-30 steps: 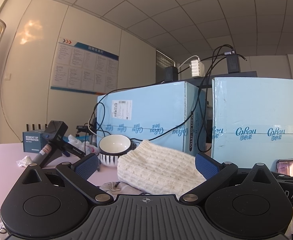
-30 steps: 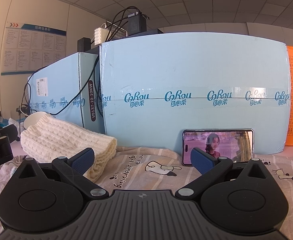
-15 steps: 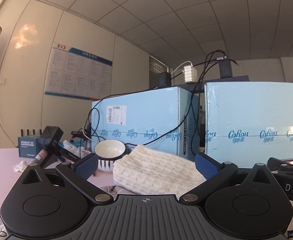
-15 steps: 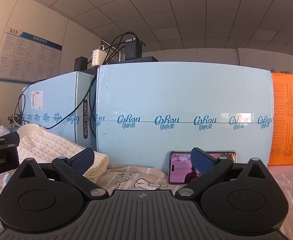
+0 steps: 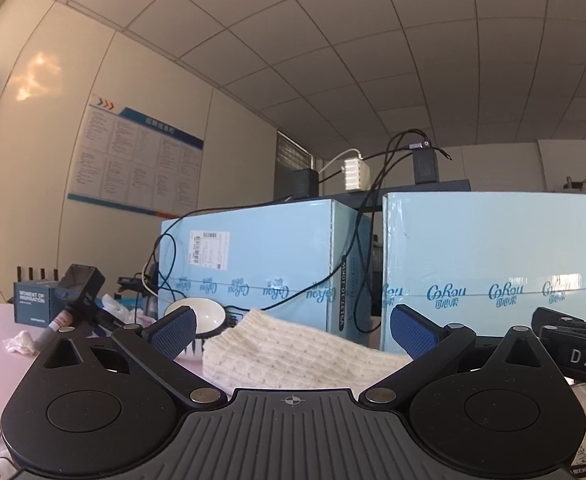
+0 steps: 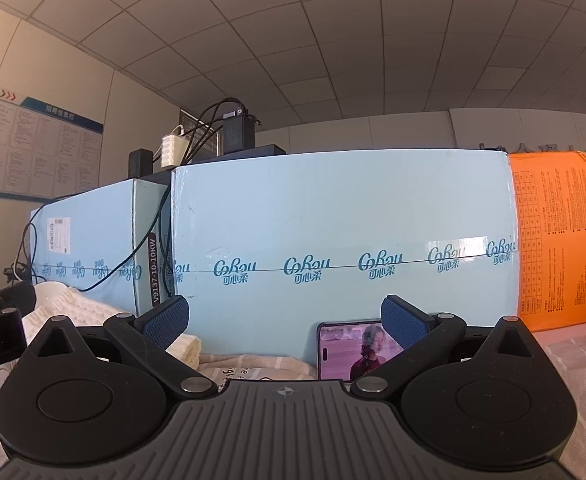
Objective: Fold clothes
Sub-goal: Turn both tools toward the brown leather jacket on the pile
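Ahead of the left gripper [image 5: 293,330], whose blue-padded fingers are spread wide and grasp nothing, a folded cream cable-knit sweater [image 5: 293,354] lies on the table, in line with the gap between the fingers. Just behind its left end sits a white ceramic bowl with a striped base [image 5: 197,314], and behind both stands a light-blue cardboard box with a shipping label [image 5: 261,256], black cables draped down its face. At the right edge, part of the right gripper [image 5: 577,354] shows.

From the right wrist view, the right gripper [image 6: 285,326] is likewise released, its fingers wide apart and empty. The sweater [image 6: 81,312] sits to its left, a printed pale cloth [image 6: 249,364] below. A lit smartphone [image 6: 349,354] leans upright against a second, wide light-blue box [image 6: 341,220], beside an orange printed carton [image 6: 553,236].
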